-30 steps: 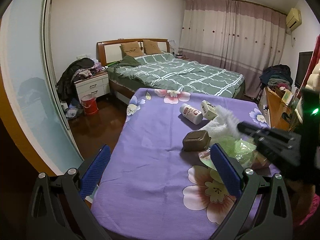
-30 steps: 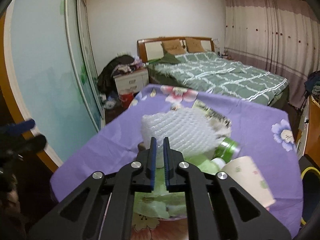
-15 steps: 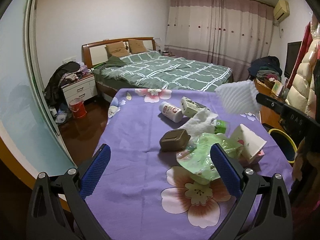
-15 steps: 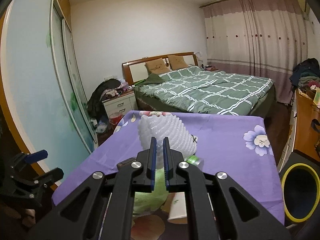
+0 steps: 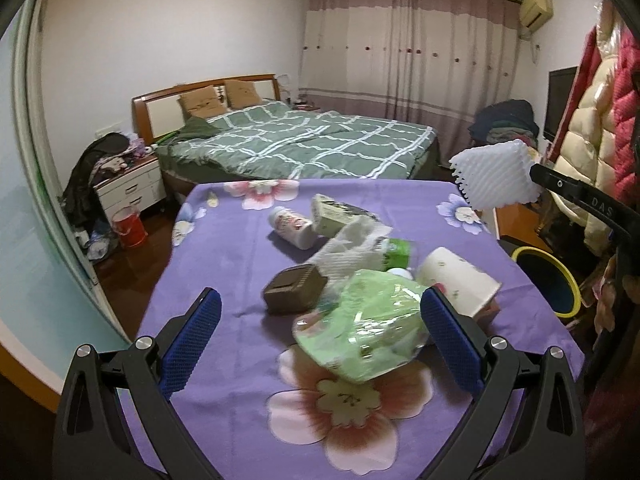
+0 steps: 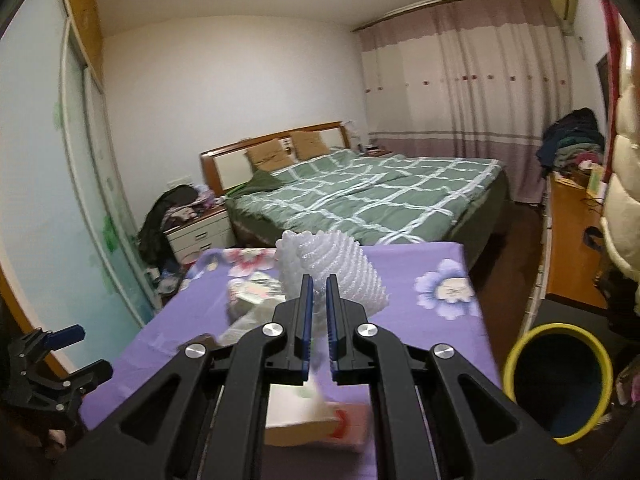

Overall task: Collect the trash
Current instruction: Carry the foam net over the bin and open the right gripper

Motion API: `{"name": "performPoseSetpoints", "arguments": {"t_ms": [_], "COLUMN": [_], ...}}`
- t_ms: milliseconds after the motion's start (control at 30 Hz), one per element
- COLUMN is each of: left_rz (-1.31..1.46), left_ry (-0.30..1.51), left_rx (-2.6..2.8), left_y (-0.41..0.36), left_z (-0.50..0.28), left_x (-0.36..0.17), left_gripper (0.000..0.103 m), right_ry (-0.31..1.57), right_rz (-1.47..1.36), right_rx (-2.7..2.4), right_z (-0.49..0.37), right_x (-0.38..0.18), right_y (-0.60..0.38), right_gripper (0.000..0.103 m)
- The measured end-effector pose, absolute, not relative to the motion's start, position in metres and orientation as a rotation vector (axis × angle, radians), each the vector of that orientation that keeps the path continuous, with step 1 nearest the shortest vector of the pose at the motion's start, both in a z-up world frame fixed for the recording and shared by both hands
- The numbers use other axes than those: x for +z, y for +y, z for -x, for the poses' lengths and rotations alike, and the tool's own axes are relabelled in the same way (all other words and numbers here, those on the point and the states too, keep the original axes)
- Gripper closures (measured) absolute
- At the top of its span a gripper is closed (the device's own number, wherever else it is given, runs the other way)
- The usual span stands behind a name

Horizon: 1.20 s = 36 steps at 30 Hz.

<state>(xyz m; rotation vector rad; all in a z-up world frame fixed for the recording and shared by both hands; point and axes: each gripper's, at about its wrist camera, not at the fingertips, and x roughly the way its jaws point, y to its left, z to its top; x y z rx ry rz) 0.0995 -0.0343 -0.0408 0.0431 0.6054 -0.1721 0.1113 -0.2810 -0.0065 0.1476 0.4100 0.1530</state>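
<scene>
Right hand-held gripper (image 6: 316,300) pinches the white foam net (image 6: 332,272) – left hand-held gripper (image 5: 320,340) wide, empty.
Net looks light and squishy – hold its edge gently above the bin (image 6: 516,344).

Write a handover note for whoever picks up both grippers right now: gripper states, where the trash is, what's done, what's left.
Right gripper: shut on the white foam net, held in the air above the purple table, not yet over the yellow-rimmed bin on the floor at the table's right.
Left gripper: open, empty, hovering above the table's near edge.
On the table: green plastic wrapper, brown box, paper cup, white bottle, carton, crumpled white netting, green-labelled container.
Done: foam net picked up.
Left: drop it in the bin, then clear the rest.
</scene>
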Motion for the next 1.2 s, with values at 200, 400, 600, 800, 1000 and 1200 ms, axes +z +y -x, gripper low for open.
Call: {"name": "performPoseSetpoints", "arguments": {"t_ms": [200, 400, 600, 800, 1000, 1200], "left_rz": [-0.058, -0.091, -0.12, -0.134, -0.145, -0.185], "left_ry": [0.621, 0.634, 0.666, 0.684, 0.712, 0.724], "left_rx": [-0.244, -0.309, -0.351, -0.353, -0.345, -0.327], "left_y": [-0.072, -0.114, -0.15, -0.17, -0.181, -0.186], "left_z": [-0.112, -0.123, -0.134, -0.14, -0.146, -0.142], "left_x": [-0.048, -0.057, -0.066, -0.071, -0.077, -0.088], "left_gripper": [0.005, 0.005, 0.005, 0.005, 0.005, 0.005], "right_ry": [0.425, 0.487, 0.578, 0.643, 0.649, 0.655], "right_rz": [-0.166, -0.199, -0.248, -0.295, -0.315, -0.335], "right_rx": [0.004, -0.155, -0.279, -0.369, -0.374, -0.347], "right_z": [-0.106, -0.109, -0.121, -0.132, -0.128, -0.129], "right_x": [-0.019, -0.047, -0.087, -0.127, -0.14, -0.145], "right_y": [-0.342, -0.413, -0.477, -0.524, -0.534, -0.53], "right_gripper": [0.096, 0.096, 0.096, 0.07, 0.067, 0.064]}}
